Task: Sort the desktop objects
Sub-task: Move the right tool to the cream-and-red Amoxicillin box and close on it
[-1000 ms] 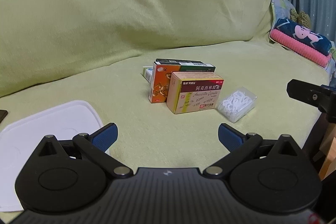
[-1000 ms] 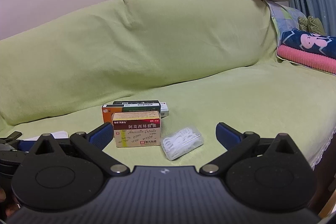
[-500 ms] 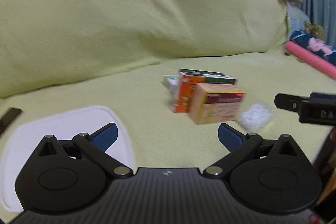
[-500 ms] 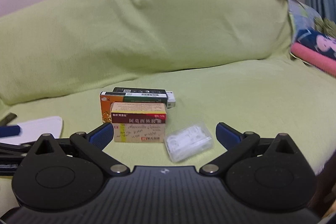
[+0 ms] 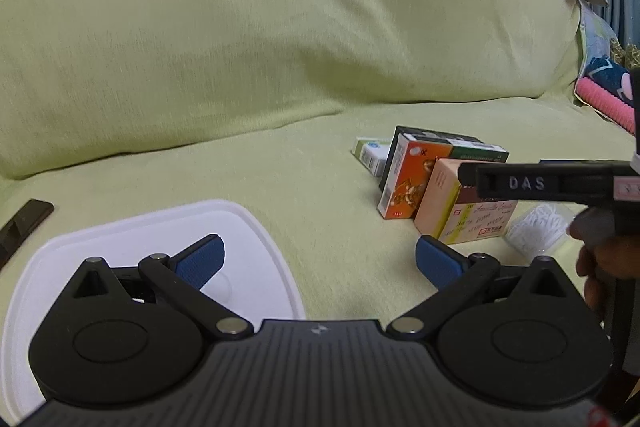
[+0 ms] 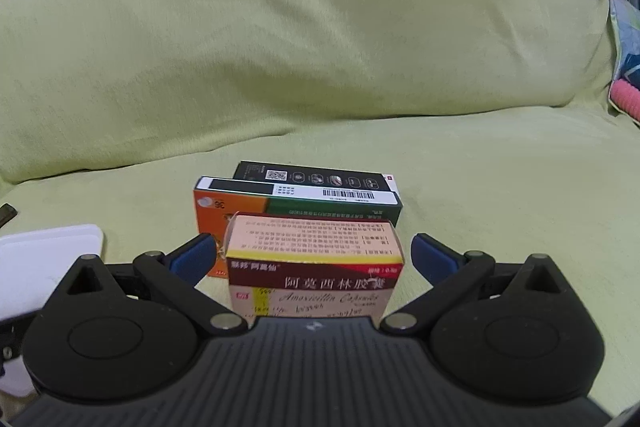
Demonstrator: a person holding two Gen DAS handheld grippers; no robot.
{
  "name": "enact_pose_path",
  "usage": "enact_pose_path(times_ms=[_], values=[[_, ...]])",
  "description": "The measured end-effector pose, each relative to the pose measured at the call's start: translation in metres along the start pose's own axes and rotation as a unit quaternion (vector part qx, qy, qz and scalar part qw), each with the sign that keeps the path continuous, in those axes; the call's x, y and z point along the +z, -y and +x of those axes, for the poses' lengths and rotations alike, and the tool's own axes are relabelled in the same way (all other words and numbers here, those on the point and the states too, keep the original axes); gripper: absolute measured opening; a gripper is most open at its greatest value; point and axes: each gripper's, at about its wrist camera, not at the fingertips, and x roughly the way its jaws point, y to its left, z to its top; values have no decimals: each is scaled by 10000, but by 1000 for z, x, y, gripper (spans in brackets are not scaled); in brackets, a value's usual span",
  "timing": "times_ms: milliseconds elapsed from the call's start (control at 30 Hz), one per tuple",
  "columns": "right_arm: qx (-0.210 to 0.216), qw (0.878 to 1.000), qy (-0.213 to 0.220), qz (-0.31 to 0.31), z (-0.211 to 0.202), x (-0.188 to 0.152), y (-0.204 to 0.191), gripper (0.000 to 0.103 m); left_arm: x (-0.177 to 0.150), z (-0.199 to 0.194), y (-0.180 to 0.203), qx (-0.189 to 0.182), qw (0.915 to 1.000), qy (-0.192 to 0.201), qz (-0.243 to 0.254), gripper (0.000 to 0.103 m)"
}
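Right wrist view: the right gripper, fingers wide, brackets the amoxicillin box on the green sofa cover. Left gripper, also spread wide, hovers beside the white lid.

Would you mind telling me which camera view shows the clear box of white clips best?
The left wrist view. There the clear box of white clips lies on the green cover right of the amoxicillin box, partly crossed by the right gripper. The right wrist view does not show it; only the amoxicillin box appears between that gripper's open fingers.
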Motion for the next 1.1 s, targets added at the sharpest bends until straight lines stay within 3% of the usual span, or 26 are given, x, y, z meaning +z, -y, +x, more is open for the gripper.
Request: enact_pose_path(times_ms=[300,700,900,967,1100], values=[[8,9997,-45,-247,14,-1,-6,103,-7,7,1,-101,9999,-104,-61,103],[-590,9974,-398,98,-11,-23,20,103,-8,8,2,-85,9999,-103,-32,103],[-405,9962,-153,758,-25,-22,39,103,-7,6,4,-108,9999,-109,11,103],[-141,9947,-48,1014,-26,-21,38,103,-7,5,4,-106,9999,-108,24,103],[-192,9937,-60,1101,-8,-12,17,103,-7,4,4,-108,9999,-117,55,103]])
